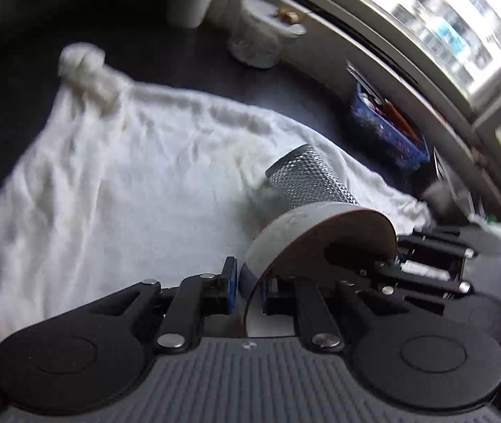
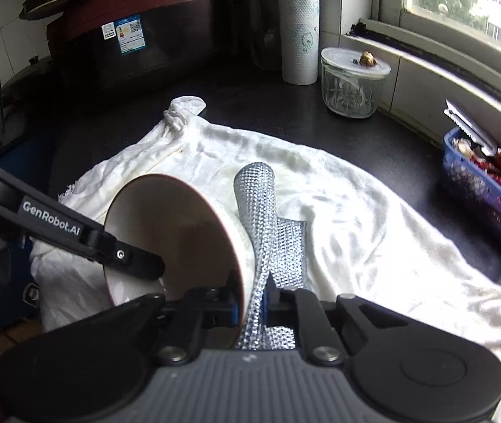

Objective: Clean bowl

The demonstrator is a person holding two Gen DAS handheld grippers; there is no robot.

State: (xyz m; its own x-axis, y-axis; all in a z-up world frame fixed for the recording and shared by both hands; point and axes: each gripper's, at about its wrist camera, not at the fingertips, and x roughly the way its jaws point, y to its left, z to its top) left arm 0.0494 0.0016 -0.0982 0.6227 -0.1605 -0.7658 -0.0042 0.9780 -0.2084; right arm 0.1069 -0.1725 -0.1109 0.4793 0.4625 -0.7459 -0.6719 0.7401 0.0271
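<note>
My left gripper (image 1: 250,287) is shut on the rim of a bowl (image 1: 278,236), grey-white outside with a brown rim, held tilted on edge above a white cloth (image 1: 109,183). My right gripper (image 2: 254,305) is shut on a silver mesh scouring cloth (image 2: 259,204), which bends up against the bowl's outer wall. The bowl (image 2: 165,225) shows its pale inside in the right wrist view, with the left gripper's finger (image 2: 123,255) reaching in over the rim. The mesh cloth (image 1: 306,176) stands behind the bowl in the left wrist view.
The white cloth (image 2: 356,218) is spread over a dark counter (image 2: 250,105). At the back stand a paper towel roll (image 2: 299,35), a lidded glass jar (image 2: 352,84) and a dark cooker (image 2: 127,35). A blue basket (image 2: 486,197) of utensils sits by the window sill at right.
</note>
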